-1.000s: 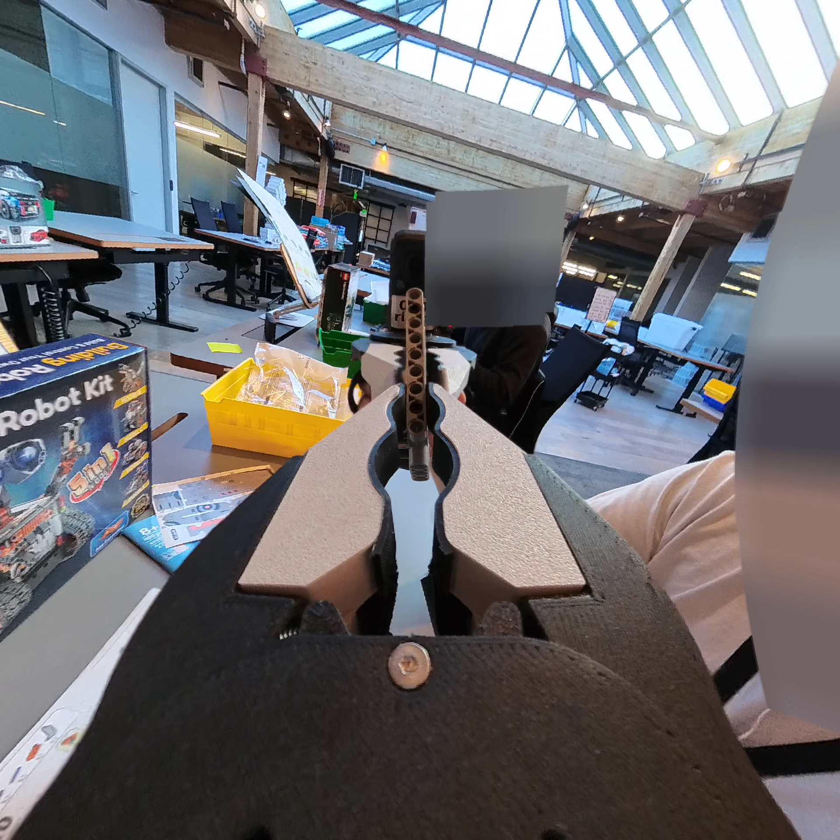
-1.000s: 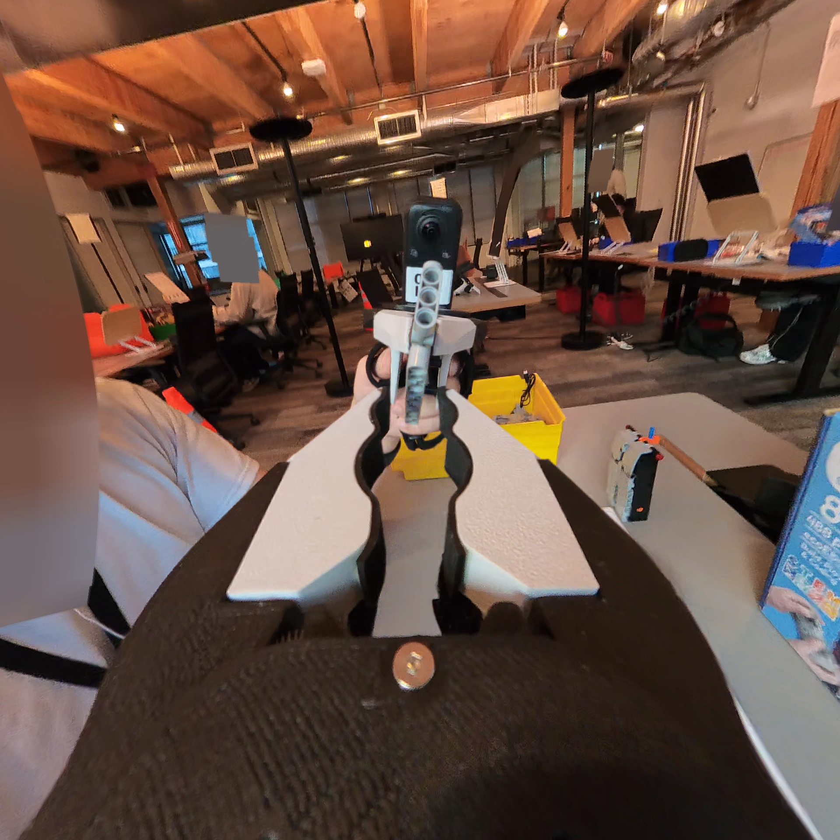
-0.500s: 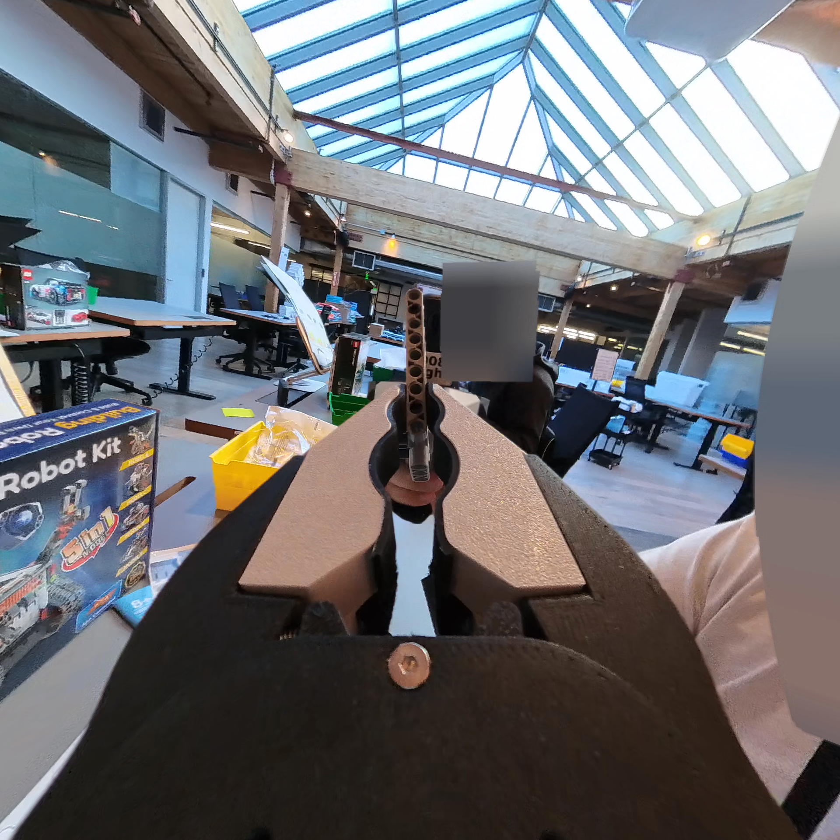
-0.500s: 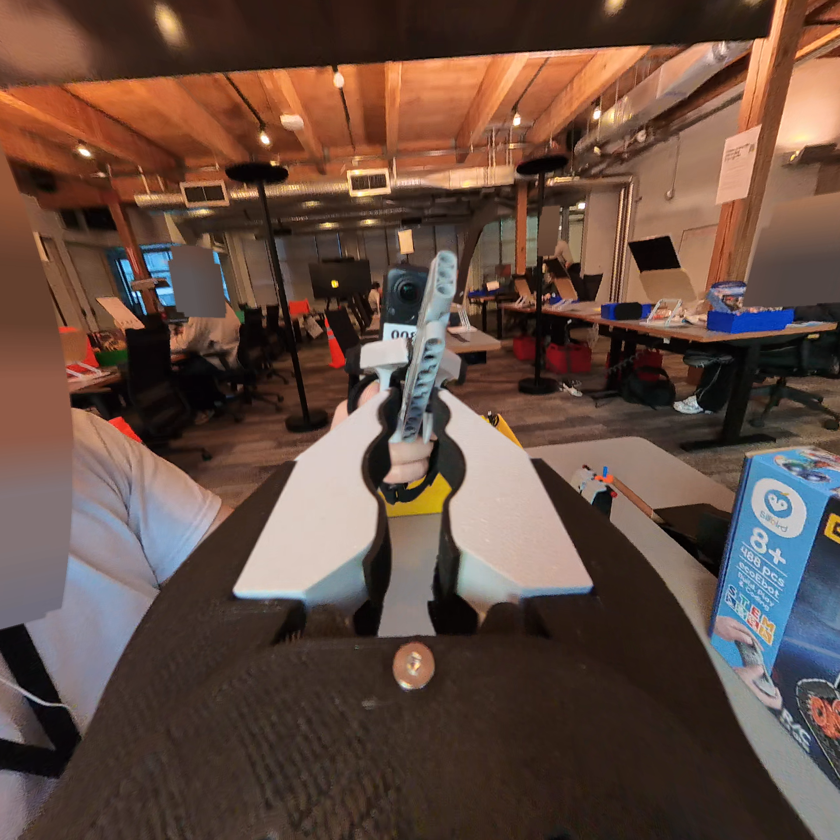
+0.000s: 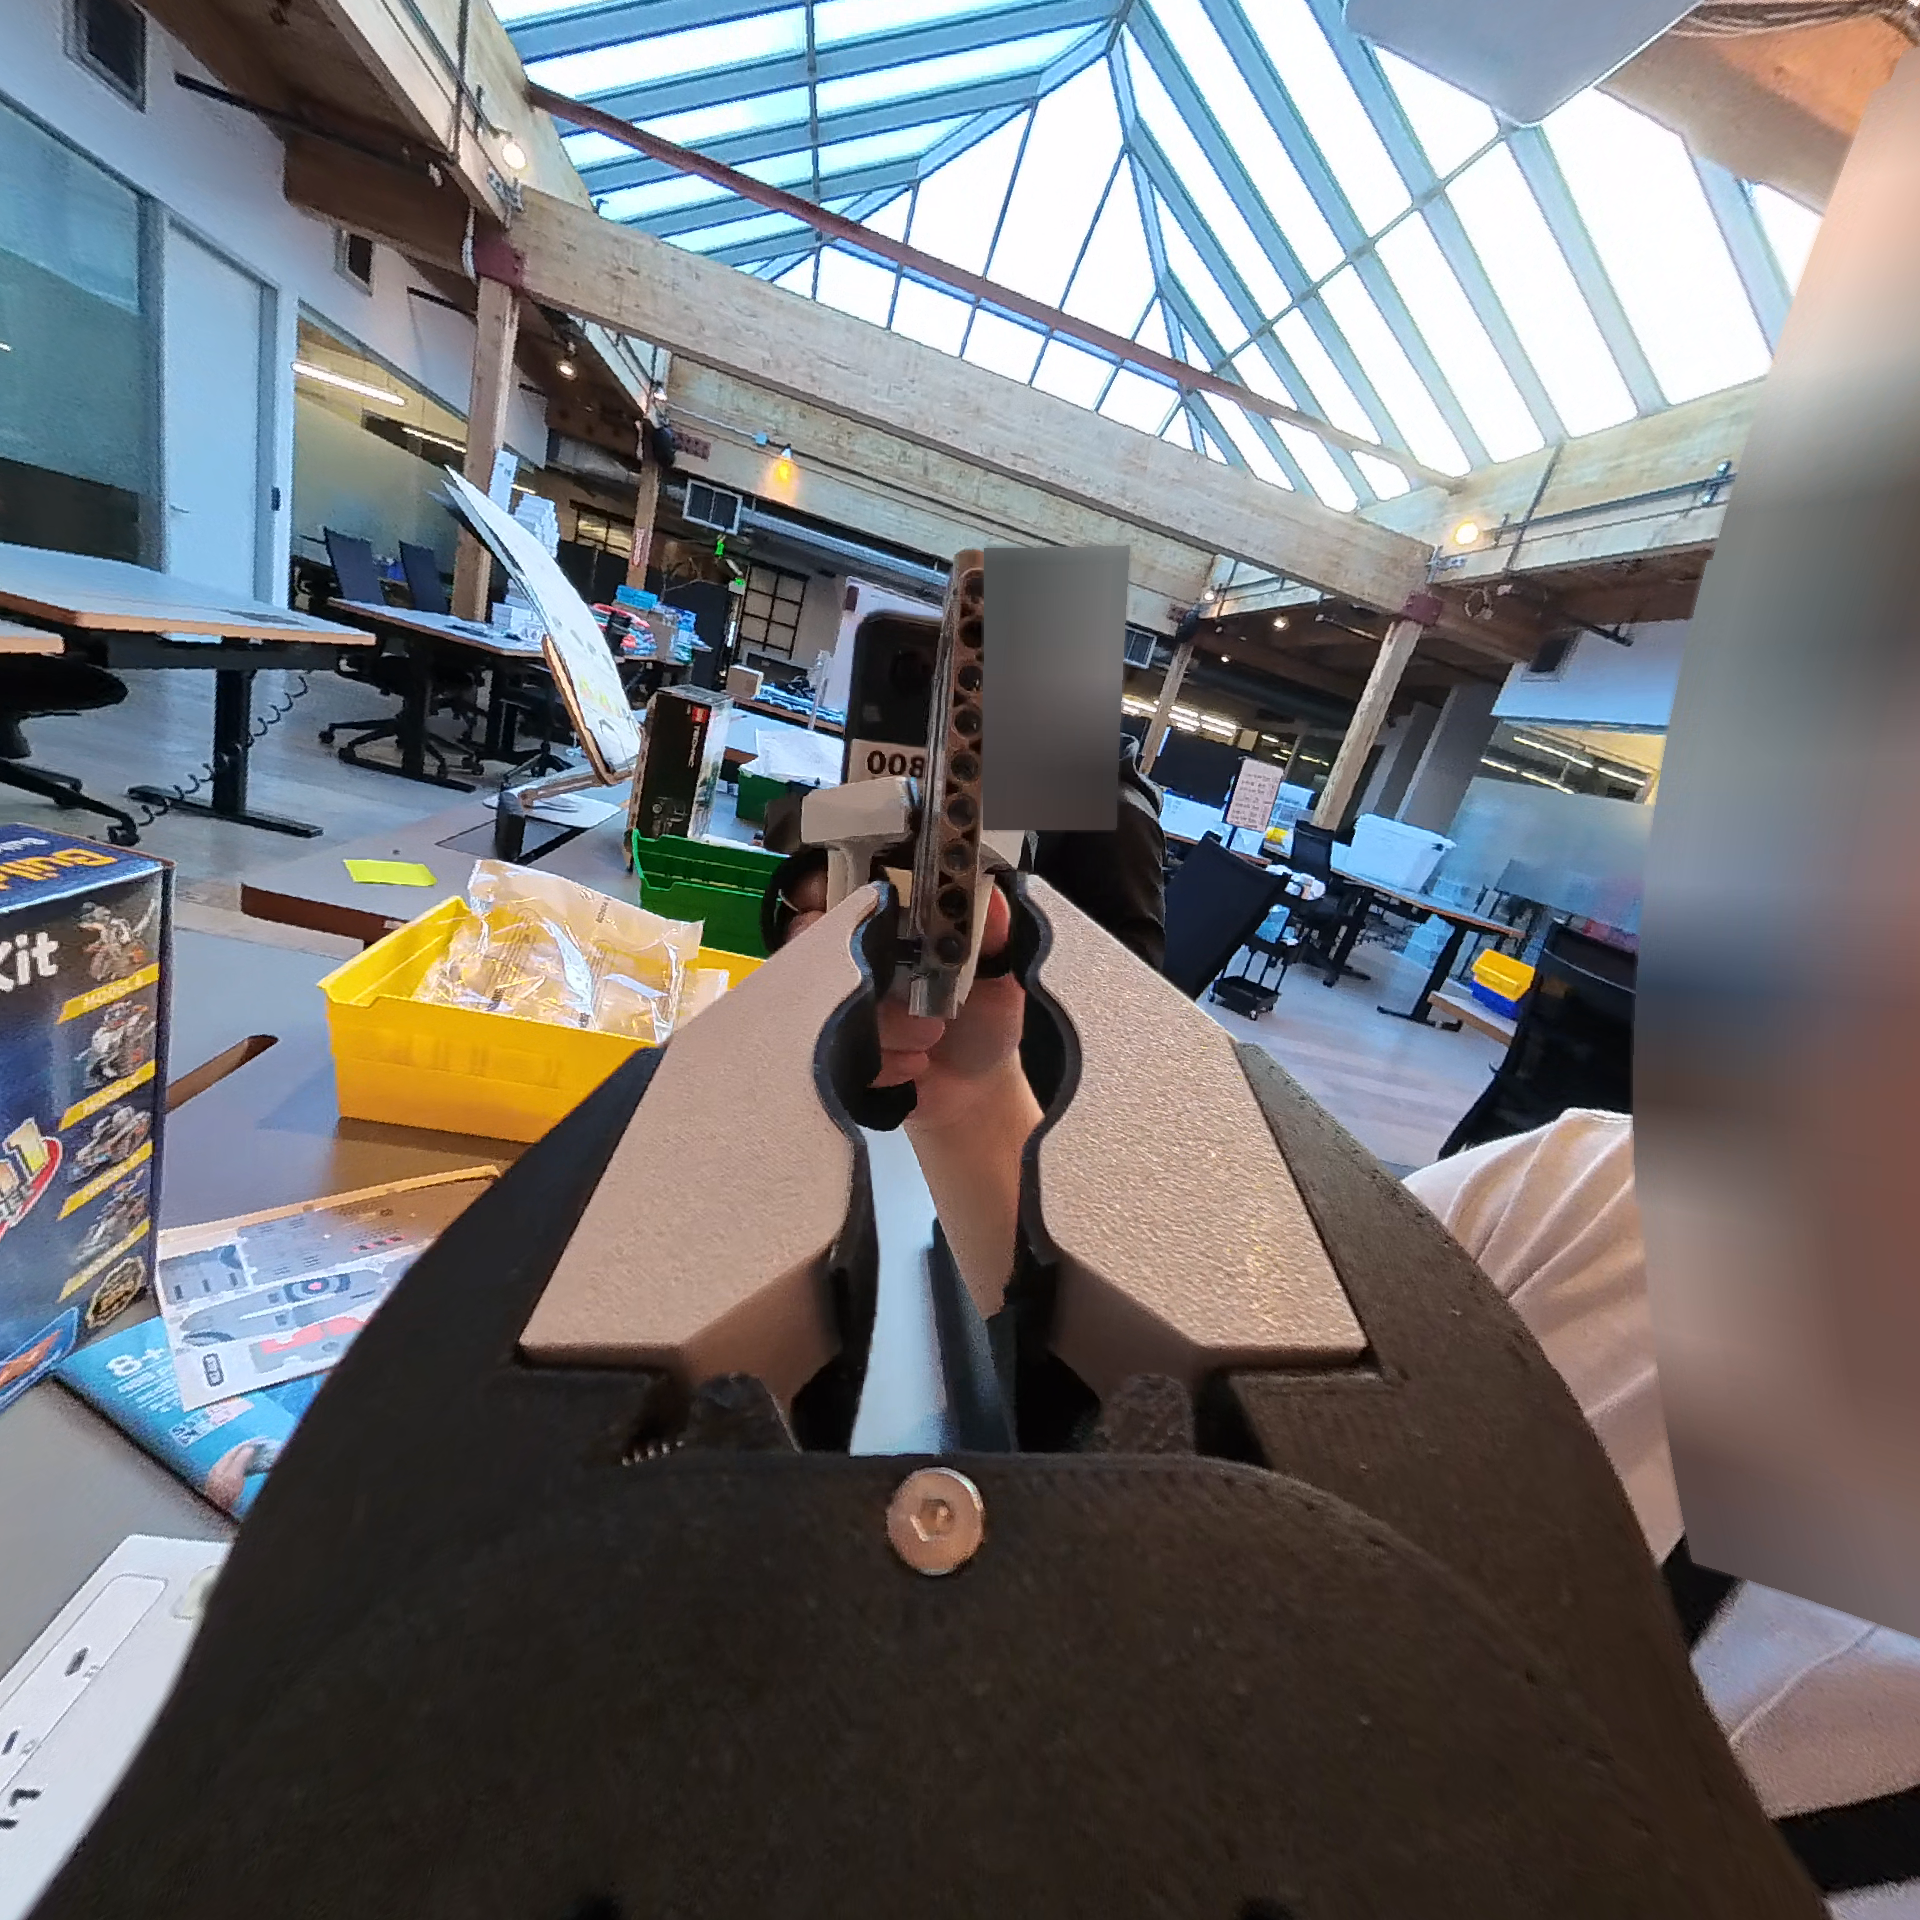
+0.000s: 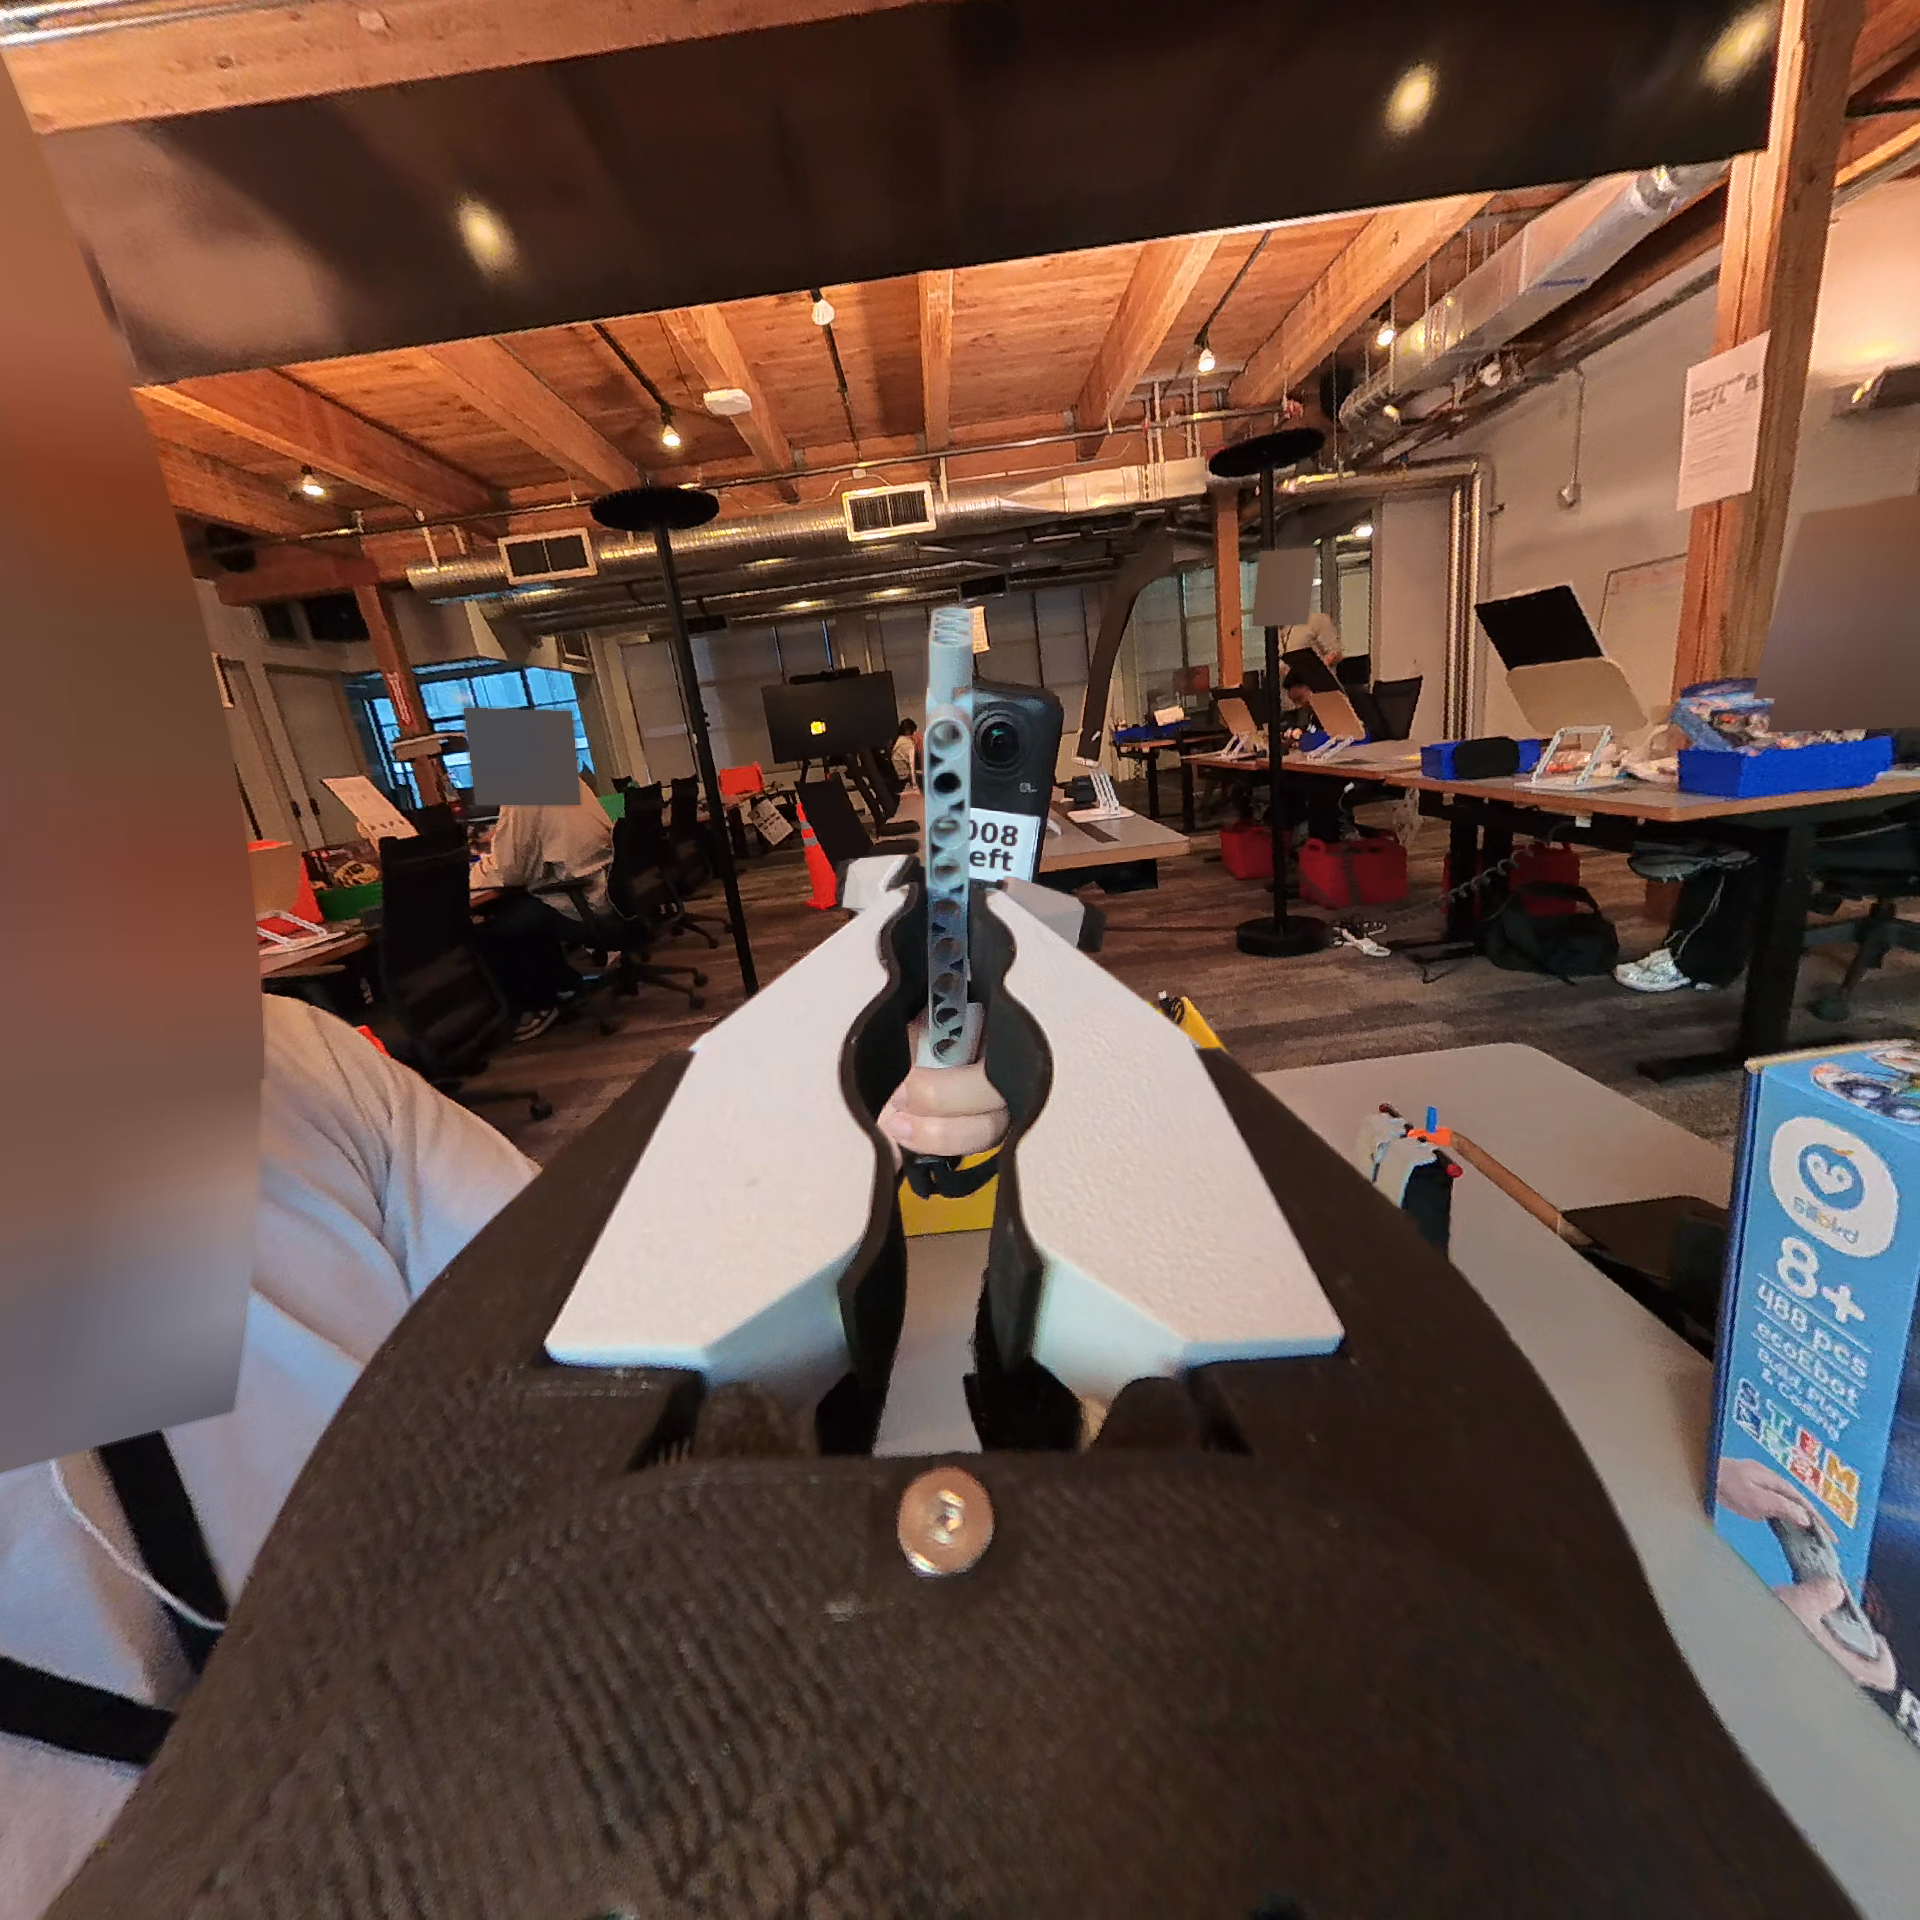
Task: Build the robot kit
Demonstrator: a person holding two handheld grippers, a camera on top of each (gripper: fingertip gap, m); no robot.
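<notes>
My left gripper (image 5: 951, 894) is shut on a dark grey perforated beam (image 5: 961, 727) that stands upright in the air. My right gripper (image 6: 951, 888) is shut on a light grey perforated beam (image 6: 948, 862), also upright. The two grippers face each other almost tip to tip. The right gripper's white finger (image 5: 862, 821) shows just behind the dark beam, and the left gripper's finger (image 6: 1049, 904) shows behind the light one. A lighter piece (image 5: 935, 992) lies against the dark beam's lower end. I cannot tell whether the beams are joined. A hand (image 5: 956, 1060) shows below.
On the grey table (image 5: 249, 1132) are a yellow bin (image 5: 499, 1049) of clear bags, a blue kit box (image 5: 73, 1091), leaflets (image 5: 281, 1288) and a green bin (image 5: 707, 873). The right wrist view shows a blue box (image 6: 1808, 1299) and a small grey device (image 6: 1413, 1174). My two grippers' fingertips are within a few centimetres of each other.
The grippers have come closer together and turned. The light beam went from pointing away, to leaning, to upright. Each gripper's hand now shows through the other's jaw gap.
</notes>
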